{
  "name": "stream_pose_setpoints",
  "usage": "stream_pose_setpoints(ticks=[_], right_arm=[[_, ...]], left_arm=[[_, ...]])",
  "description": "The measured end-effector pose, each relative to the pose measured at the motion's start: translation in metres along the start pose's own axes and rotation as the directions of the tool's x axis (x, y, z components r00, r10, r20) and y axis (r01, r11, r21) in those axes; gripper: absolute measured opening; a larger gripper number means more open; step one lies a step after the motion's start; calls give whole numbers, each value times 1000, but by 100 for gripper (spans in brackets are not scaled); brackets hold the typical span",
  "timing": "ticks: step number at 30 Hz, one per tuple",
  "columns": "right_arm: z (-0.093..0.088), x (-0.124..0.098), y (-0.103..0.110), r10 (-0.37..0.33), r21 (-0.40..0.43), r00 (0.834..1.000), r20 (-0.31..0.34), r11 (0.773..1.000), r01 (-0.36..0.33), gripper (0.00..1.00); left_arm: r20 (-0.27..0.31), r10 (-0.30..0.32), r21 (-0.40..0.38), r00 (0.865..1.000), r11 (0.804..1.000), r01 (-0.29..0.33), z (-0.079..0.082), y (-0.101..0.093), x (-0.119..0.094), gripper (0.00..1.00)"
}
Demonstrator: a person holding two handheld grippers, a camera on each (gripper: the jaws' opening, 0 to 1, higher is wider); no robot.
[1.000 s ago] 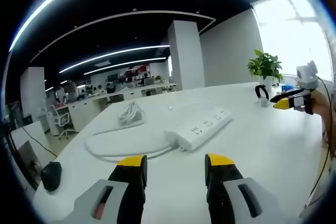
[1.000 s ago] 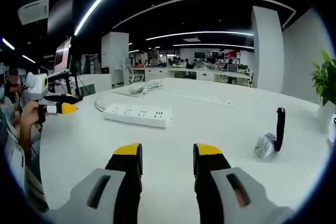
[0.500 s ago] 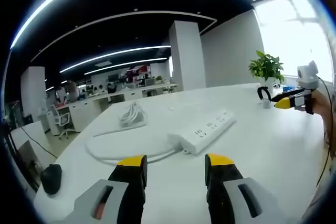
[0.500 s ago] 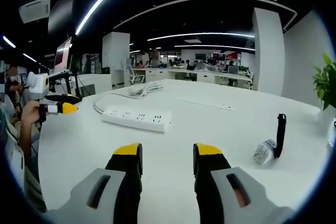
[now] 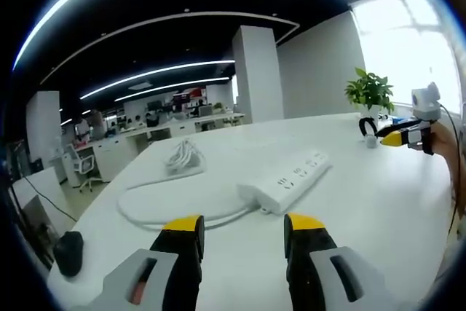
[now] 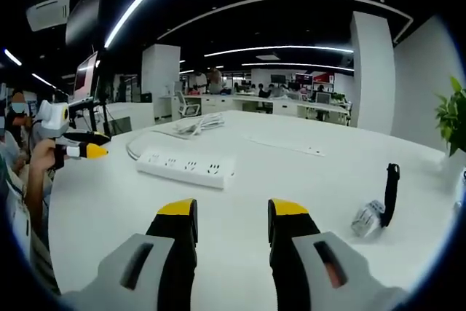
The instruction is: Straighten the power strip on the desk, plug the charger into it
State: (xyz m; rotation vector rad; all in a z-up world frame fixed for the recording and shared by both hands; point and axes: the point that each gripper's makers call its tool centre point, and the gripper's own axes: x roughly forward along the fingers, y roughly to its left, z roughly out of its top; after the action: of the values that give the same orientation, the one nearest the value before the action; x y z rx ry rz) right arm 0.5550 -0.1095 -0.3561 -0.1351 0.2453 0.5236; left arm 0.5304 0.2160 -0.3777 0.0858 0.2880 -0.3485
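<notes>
On white table, open-plan office: power strip lies angled, cord looping toward coiled cable. Charger, probably, near potted plant. Left claw, right claw both apart, holding nothing.

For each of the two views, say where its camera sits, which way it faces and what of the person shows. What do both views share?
Left gripper view: rides the left gripper, facing across the desk to the power strip; the right gripper enters from the right.
Right gripper view: rides the right gripper, facing the strip and charger; a hand holds the left gripper.
Shared: strip, desk, coiled cable.
</notes>
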Motion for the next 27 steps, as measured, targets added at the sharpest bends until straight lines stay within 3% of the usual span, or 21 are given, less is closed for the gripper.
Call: stream_pose_setpoints(ticks=[27], right_arm=[[11,28,4,53,-89,998,-46,994,-57,38]], left_arm=[[-17,-156,2,988,988,156,6,-6,27,43]])
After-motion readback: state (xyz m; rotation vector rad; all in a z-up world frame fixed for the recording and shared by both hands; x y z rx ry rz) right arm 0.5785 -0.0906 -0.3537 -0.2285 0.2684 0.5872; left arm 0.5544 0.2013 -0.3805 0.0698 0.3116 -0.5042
